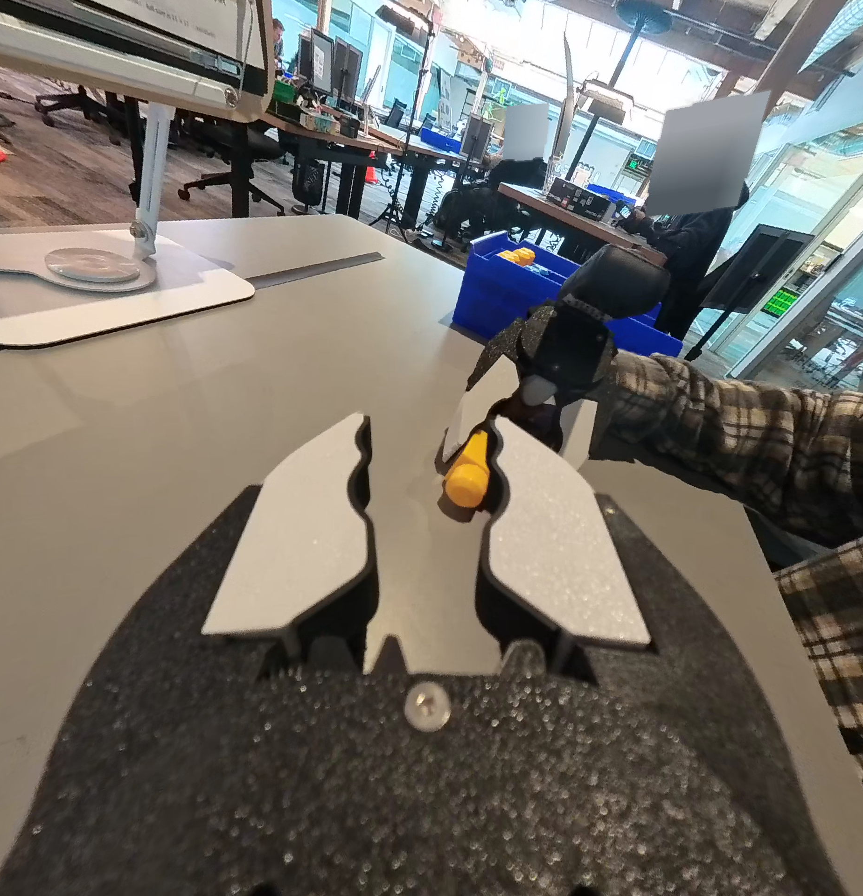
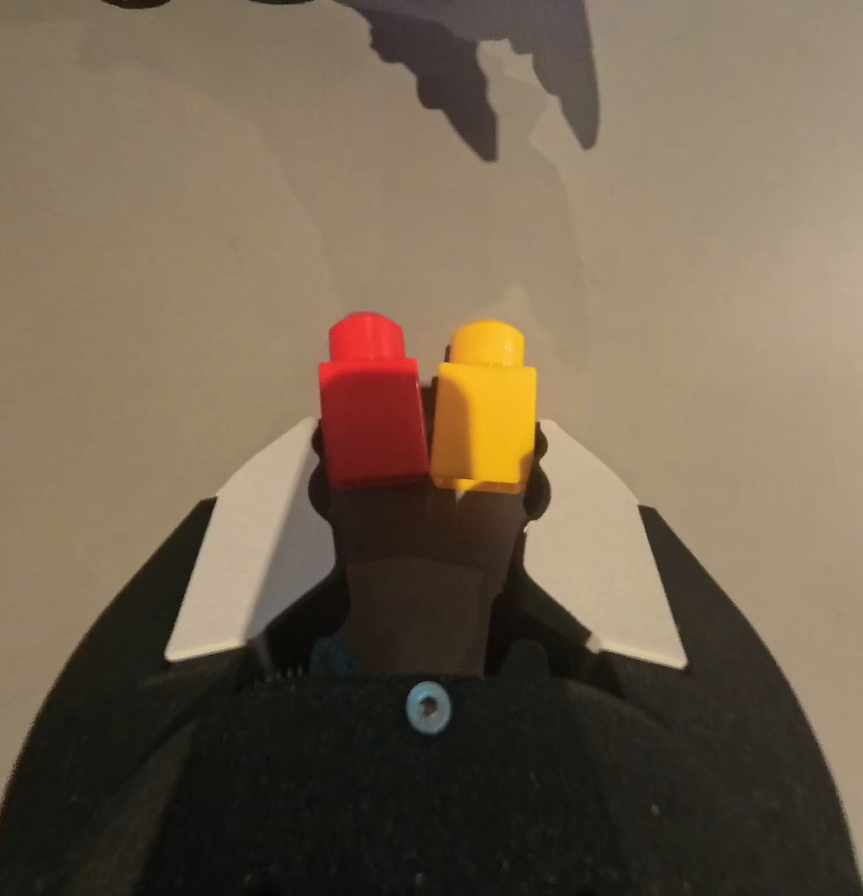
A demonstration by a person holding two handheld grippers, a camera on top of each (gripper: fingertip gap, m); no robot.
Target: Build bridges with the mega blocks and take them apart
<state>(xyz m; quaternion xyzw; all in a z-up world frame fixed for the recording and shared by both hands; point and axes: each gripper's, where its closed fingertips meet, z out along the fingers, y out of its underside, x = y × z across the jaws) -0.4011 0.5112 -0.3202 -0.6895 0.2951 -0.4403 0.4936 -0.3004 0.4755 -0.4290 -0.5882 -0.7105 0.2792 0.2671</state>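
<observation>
In the right wrist view, my right gripper [image 2: 429, 429] is shut on two single-stud mega blocks held side by side, a red block [image 2: 371, 422] on the left and a yellow block [image 2: 483, 426] on the right. Their studs point away from the camera, over the grey table [image 2: 177, 242]. In the left wrist view, my left gripper [image 1: 429, 426] is open and empty, low over the table. The yellow block [image 1: 463, 480] shows just inside its right finger, held by the right gripper's white finger [image 1: 461, 422]. The red block is hidden there.
A blue bin [image 1: 497, 300] with yellow blocks stands at the table's far right edge. A white monitor stand base [image 1: 105, 286] lies at the far left. A plaid sleeve [image 1: 735, 446] reaches in from the right. Desks, chairs and people are beyond the table. Across from one pair of fingers to the other is roughly 15 centimetres.
</observation>
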